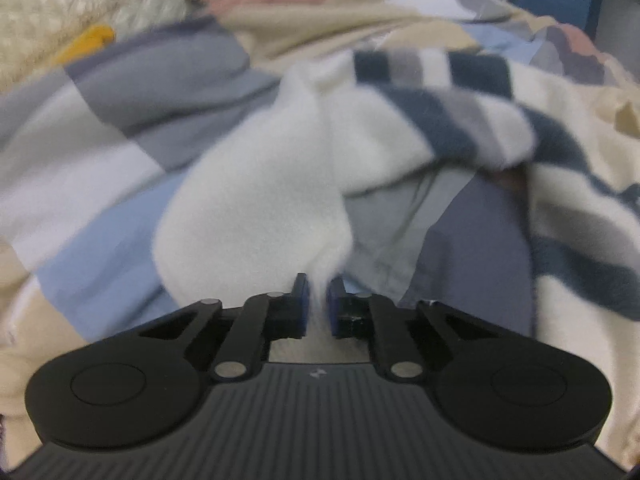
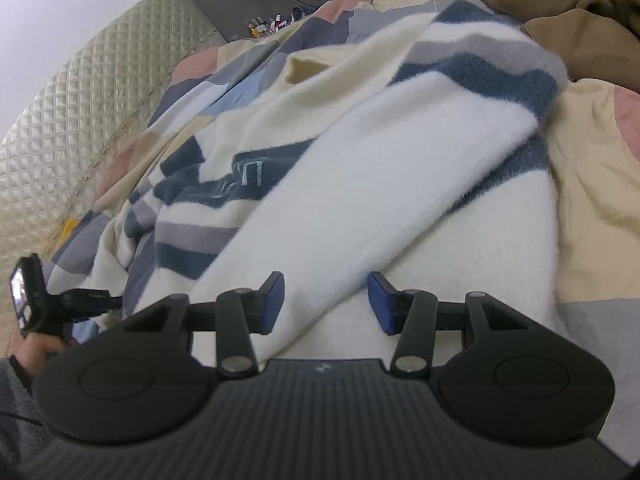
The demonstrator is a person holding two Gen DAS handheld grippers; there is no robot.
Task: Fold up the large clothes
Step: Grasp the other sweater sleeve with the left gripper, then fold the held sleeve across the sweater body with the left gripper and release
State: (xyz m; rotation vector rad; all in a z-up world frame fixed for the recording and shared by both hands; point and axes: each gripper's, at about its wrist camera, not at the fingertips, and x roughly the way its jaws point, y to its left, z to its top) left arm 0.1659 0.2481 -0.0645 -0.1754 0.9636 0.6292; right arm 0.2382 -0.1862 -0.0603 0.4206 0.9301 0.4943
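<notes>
A fluffy white sweater [image 1: 256,200] with navy and grey stripes lies rumpled on the bed. In the left wrist view a white sleeve end runs down to my left gripper [image 1: 318,292], which is shut on a pinch of that white fabric. The right wrist view shows the sweater [image 2: 380,168] spread out, with a white sleeve folded diagonally across the striped body. My right gripper [image 2: 326,292] hovers just over the white cloth with its blue pads [image 2: 276,300] apart and pressing on nothing. The left gripper [image 2: 28,300] and the hand holding it show at that view's left edge.
A patchwork bed cover [image 1: 100,128] in grey, blue, beige and pink lies under the sweater. A quilted cream headboard [image 2: 80,112] runs along the far side. A brown garment [image 2: 560,8] is heaped at the upper right. A yellow item [image 1: 86,42] sits near the headboard.
</notes>
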